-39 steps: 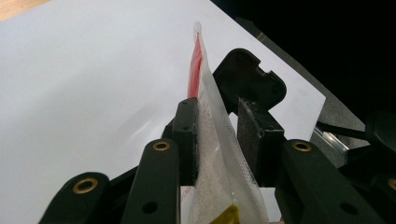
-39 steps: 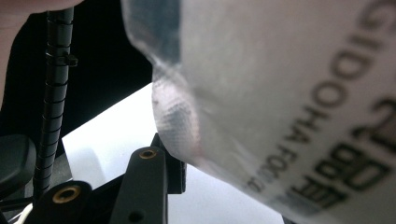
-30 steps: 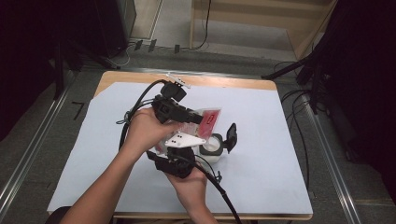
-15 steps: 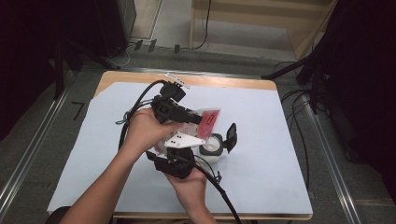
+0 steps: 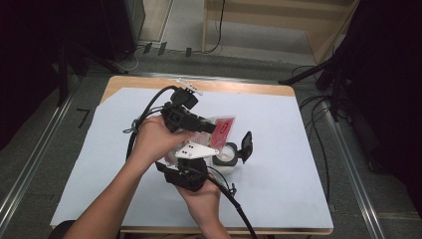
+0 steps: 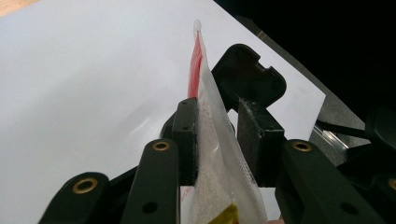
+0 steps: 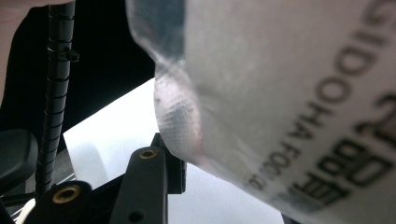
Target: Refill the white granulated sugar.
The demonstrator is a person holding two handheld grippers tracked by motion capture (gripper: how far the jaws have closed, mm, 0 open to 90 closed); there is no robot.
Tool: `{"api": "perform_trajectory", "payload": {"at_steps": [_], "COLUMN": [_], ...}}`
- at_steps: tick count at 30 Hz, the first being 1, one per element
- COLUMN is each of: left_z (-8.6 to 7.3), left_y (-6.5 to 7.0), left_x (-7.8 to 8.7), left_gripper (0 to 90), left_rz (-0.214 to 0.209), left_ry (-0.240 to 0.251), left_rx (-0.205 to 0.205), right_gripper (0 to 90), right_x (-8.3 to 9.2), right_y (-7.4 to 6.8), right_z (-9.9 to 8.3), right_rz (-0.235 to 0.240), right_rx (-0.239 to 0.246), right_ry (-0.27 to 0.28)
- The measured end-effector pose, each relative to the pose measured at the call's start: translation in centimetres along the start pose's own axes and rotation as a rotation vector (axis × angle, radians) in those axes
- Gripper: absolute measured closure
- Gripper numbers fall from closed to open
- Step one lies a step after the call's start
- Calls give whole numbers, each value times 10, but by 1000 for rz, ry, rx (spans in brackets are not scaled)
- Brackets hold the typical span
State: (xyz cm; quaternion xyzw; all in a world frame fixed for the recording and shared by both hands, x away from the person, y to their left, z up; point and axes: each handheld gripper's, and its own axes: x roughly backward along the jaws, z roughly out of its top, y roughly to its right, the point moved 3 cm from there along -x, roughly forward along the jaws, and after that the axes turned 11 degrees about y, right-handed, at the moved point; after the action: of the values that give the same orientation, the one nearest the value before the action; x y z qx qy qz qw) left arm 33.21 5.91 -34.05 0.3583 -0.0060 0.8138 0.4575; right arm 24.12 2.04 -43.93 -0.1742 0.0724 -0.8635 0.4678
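Standing edge-on between the left gripper's (image 6: 219,135) jaws is a clear plastic sachet with a red printed end (image 6: 212,154) and pale granules inside. One pad presses its side; the other shows a narrow gap, so whether the clamp is firm I cannot tell. From the high view the sachet (image 5: 221,127) is held above the middle of the white sheet covering the wooden table (image 5: 298,149). The right gripper (image 5: 191,164) sits just below it — its own view has the sachet's printed film (image 7: 289,93) close over one visible jaw, grip state undeterminable. Beside them stands a small white container (image 5: 226,155) with a black flip lid (image 5: 246,145) raised.
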Motion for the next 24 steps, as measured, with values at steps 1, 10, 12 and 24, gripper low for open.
{"api": "perform_trajectory", "payload": {"at_steps": [1, 10, 12, 24], "left_z": [0, 0, 0, 0], "left_y": [0, 0, 0, 0], "left_x": [0, 0, 0, 0], "left_gripper": [696, 695, 695, 696], "left_rz": [0, -7, -7, -9], "left_ry": [0, 0, 1, 1], "left_rx": [0, 4, 5, 7], "right_gripper": [638, 639, 639, 639], "right_x": [0, 1, 1, 1], "right_y": [0, -1, -1, -2], "right_z": [0, 0, 0, 0], "right_rz": [0, -1, -1, -1], "right_rx": [1, -4, -1, 4], "right_ry": [0, -5, -4, -3]}}
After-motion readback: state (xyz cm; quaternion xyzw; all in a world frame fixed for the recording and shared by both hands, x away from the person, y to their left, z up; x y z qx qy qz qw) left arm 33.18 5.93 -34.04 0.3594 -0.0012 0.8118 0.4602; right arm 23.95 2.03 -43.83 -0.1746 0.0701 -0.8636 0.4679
